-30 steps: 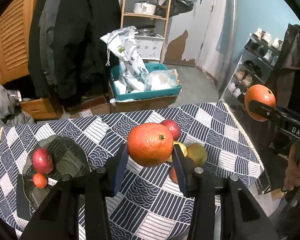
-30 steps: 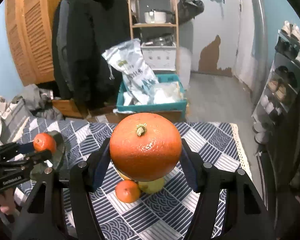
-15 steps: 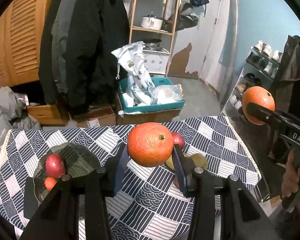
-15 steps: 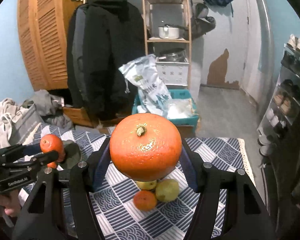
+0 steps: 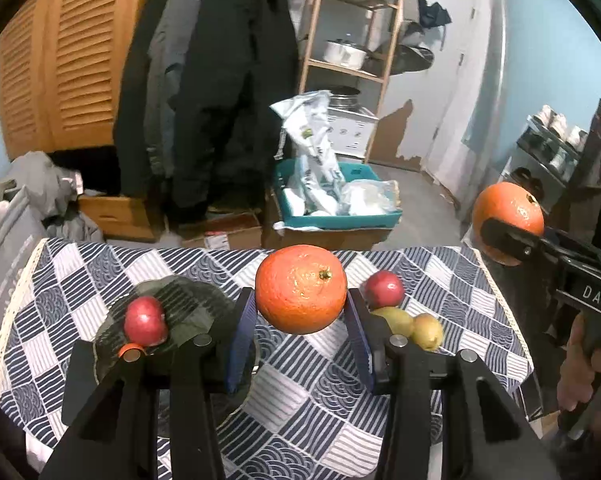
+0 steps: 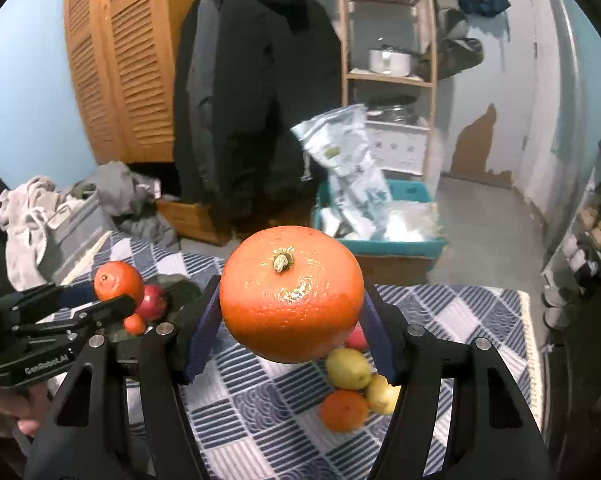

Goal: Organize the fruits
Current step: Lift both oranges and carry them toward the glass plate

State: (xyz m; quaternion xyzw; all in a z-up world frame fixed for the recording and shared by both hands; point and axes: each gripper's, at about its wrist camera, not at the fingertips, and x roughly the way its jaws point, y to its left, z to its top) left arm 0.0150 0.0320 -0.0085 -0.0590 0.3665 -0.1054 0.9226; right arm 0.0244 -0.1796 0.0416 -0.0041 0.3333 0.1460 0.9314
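Observation:
My left gripper (image 5: 300,324) is shut on a large orange (image 5: 301,289), held above the checked tablecloth (image 5: 300,396). My right gripper (image 6: 291,332) is shut on another large orange (image 6: 291,294); it also shows in the left wrist view (image 5: 507,222) at the right. A dark glass plate (image 5: 180,300) at the table's left holds a red apple (image 5: 145,320) and a small orange (image 5: 129,347). On the cloth lie a red apple (image 5: 384,289), two yellow-green fruits (image 5: 427,331) and a small orange (image 6: 343,410).
Beyond the table stand a teal crate with bags (image 5: 336,200), cardboard boxes, hanging coats (image 5: 220,80), a wooden shelf (image 5: 360,40) and a shoe rack (image 5: 556,152). Clothes lie piled at the left (image 5: 32,192).
Both grippers have risen and tilted up, each still holding its orange. The table and plate now sit lower in both views.

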